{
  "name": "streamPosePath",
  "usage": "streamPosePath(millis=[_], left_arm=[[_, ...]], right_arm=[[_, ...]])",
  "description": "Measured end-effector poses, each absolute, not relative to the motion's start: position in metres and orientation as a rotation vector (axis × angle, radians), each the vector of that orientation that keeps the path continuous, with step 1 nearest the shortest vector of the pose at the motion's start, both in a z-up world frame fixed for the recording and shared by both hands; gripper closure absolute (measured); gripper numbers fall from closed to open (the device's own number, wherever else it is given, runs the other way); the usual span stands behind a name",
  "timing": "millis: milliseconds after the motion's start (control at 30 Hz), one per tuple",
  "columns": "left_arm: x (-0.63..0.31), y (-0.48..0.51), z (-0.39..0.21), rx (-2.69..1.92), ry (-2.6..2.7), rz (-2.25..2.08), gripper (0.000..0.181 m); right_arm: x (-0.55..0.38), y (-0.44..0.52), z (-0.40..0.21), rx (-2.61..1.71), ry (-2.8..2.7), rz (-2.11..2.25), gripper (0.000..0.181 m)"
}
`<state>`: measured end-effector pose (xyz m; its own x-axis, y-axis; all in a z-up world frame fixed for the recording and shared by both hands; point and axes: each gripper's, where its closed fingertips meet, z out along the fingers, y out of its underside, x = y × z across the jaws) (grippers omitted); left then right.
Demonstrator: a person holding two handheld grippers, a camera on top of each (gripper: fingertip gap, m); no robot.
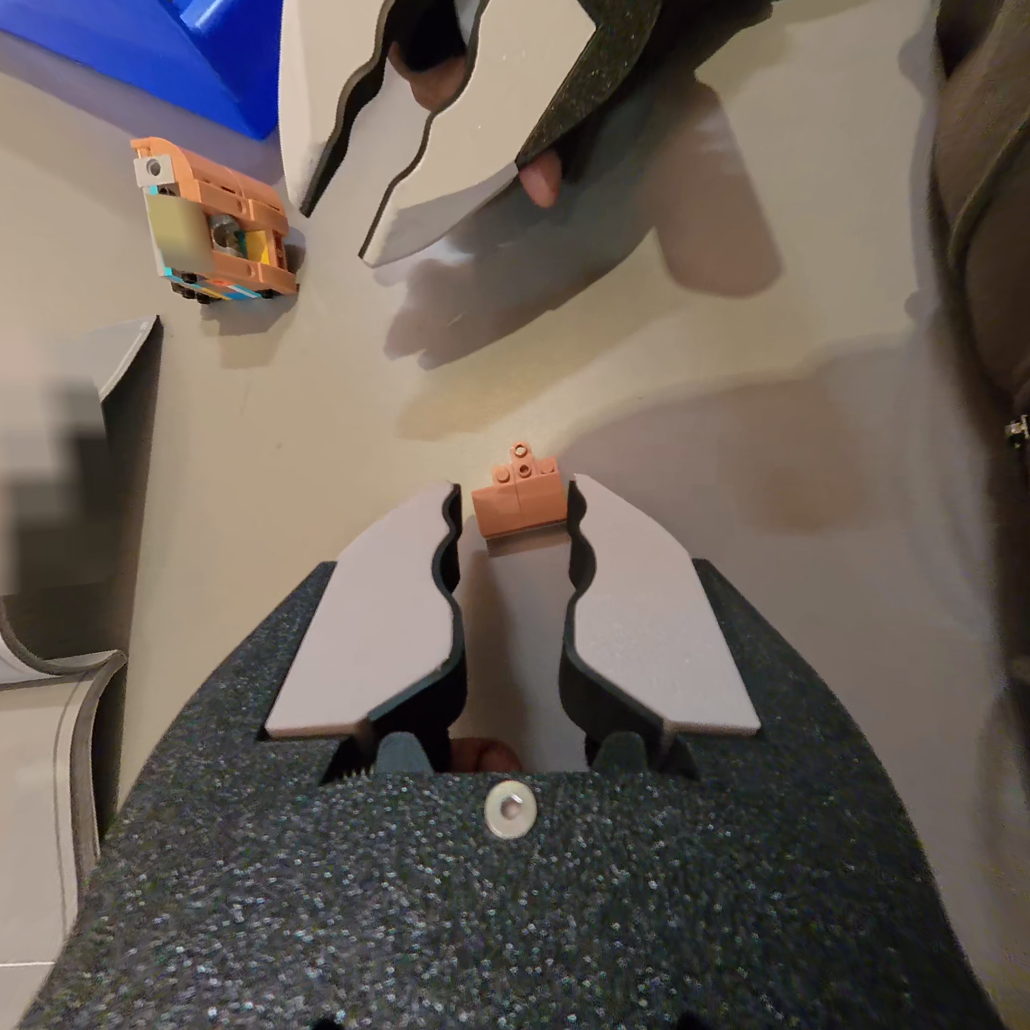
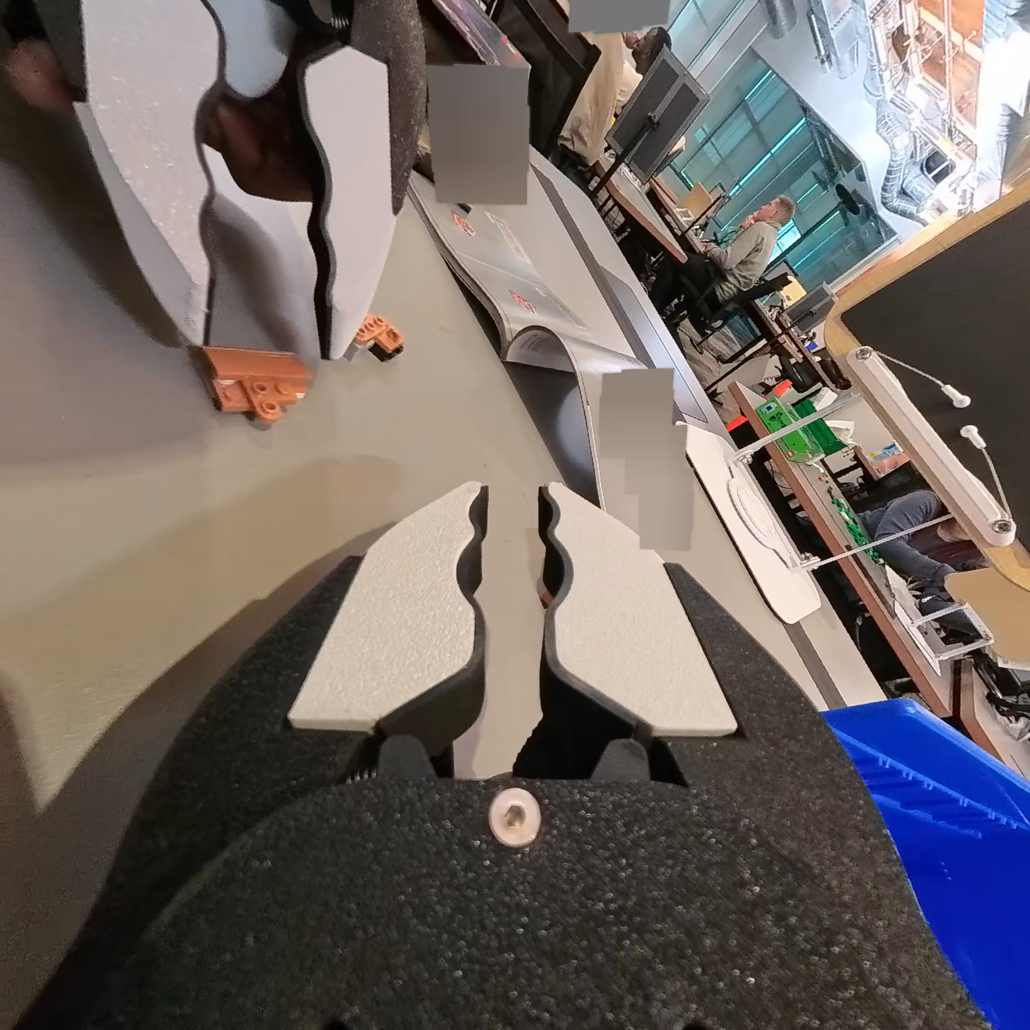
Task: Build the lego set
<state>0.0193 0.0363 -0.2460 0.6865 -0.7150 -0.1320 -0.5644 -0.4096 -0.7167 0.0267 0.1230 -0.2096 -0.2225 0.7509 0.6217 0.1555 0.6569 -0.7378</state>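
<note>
A small orange-brown lego sub-assembly [image 1: 521,501] with studs at its far end lies on the grey table. My left gripper [image 1: 515,486] is open and straddles it; the right finger touches its side and a thin gap shows at the left finger. The right wrist view shows the same piece [image 2: 253,379] under the left gripper's tips [image 2: 262,345]. A larger orange lego build [image 1: 214,223] with yellow, teal and black parts lies at the far left. My right gripper [image 2: 514,491] is open a little and empty, and hovers above the table [image 1: 337,234] beyond the small piece.
A blue bin [image 1: 139,56] stands at the far left corner, also in the right wrist view [image 2: 947,808]. An open instruction booklet [image 2: 529,267] lies along the table's side, its pages curling up [image 1: 33,724]. An orange lego part [image 2: 382,334] peeks from behind the left finger. People sit at desks beyond. Left tips to right tips: about 10 cm.
</note>
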Motion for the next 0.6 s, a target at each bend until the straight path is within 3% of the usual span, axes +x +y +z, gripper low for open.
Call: streamPosePath(millis=[600], left_arm=[[0.016,0.038,-0.257,-2.171,1.02,-0.127,0.145]], right_arm=[[0.026,0.123,-0.211,-0.734,-1.746,0.642,0.165]])
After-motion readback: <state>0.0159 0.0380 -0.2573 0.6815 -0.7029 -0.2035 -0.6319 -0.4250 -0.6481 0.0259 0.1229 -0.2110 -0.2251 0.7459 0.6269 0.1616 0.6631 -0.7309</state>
